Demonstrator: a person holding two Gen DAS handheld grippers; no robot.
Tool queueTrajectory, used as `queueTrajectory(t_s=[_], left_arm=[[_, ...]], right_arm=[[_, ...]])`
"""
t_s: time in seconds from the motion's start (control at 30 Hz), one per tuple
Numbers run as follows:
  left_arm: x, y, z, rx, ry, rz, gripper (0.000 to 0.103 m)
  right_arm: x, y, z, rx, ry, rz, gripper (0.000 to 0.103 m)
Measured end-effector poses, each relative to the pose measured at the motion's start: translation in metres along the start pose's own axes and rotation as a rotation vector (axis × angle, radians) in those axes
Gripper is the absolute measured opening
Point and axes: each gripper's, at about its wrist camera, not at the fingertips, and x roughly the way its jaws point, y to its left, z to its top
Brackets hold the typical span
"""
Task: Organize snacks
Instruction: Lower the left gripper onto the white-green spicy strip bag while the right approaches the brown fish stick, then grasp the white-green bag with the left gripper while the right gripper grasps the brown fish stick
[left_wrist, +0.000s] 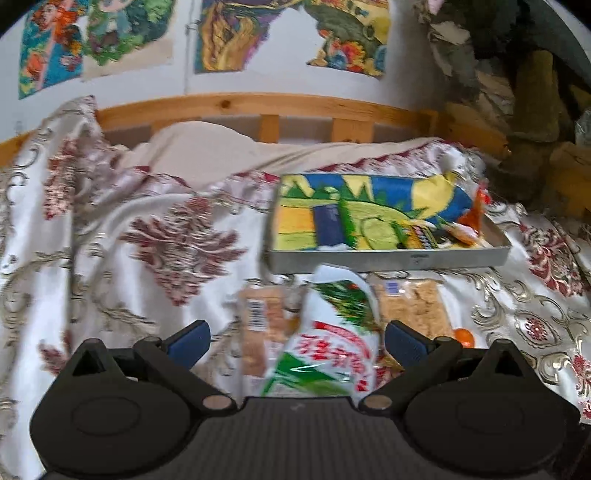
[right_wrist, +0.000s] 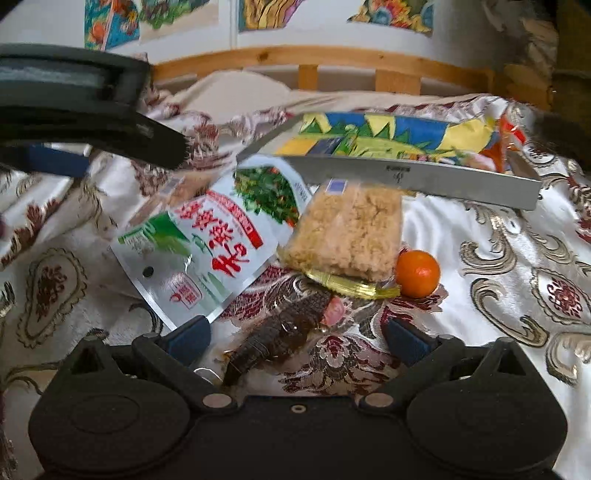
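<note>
Right tool (right_wrist: 297, 341) agape over dark snack (right_wrist: 273, 332), tray (right_wrist: 406, 177) edge beyond.

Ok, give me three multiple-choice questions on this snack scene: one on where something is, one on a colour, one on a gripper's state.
1. Where is the dinosaur bag?
A in the metal tray
B on the floor
C in a gripper

2. What colour is the small round fruit?
A green
B orange
C purple

3. How does the right gripper stand?
A shut on the white packet
B shut on nothing
C open

A: the bag lies within the tray's walls.
B: it is plainly orange.
C: the fingers stand wide apart.
</note>
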Motion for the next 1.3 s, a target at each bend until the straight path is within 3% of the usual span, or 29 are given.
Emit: queueTrajectory(t_s=[0.07, 0.13, 0.33, 0.43, 0.57, 0.73, 0.83, 0.97, 1.17, 1.3], left_arm=[[0.004, -0.008, -0.002, 0.023, 0.0, 0.0, 0.102], [0.008, -0.015, -0.002, 0.056, 0.01, 0.001, 0.102], [0.004, -0.025, 0.003, 0.088, 0.0, 0.006, 0.102], [0.005, -0.025, 0.006, 0.087, 0.003, -0.003, 0.102], [0.018, -0.034, 0.009, 0.172, 0.037, -0.051, 0.102], [0.04, -0.05, 0.008, 0.306, 0.113, -0.03, 0.098], [0.05, -0.052, 0.008, 0.332, 0.156, -0.054, 0.092], [0.06, -0.049, 0.005, 0.321, 0.224, -0.067, 0.084], [0.068, -0.052, -0.003, 0.283, 0.292, -0.056, 0.08], [0.064, -0.053, -0.013, 0.218, 0.275, -0.046, 0.077]], right_arm=[[-0.004, -0.002, -0.002, 0.016, -0.011, 0.014, 0.081], [-0.008, -0.003, -0.003, 0.021, -0.024, -0.031, 0.068], [-0.011, -0.012, -0.002, 0.062, -0.001, 0.008, 0.069], [-0.013, -0.017, -0.002, 0.119, -0.004, 0.035, 0.096], [-0.009, -0.01, 0.001, 0.163, 0.013, 0.068, 0.099], [0.0, 0.006, 0.002, 0.09, 0.033, 0.027, 0.088], [0.001, 0.008, -0.001, 0.06, 0.038, 0.013, 0.075], [-0.002, 0.009, -0.004, 0.035, 0.036, 0.017, 0.063], [-0.012, -0.001, -0.006, 0.008, 0.059, 0.02, 0.055], [-0.025, -0.016, -0.007, -0.034, 0.093, 0.031, 0.054]])
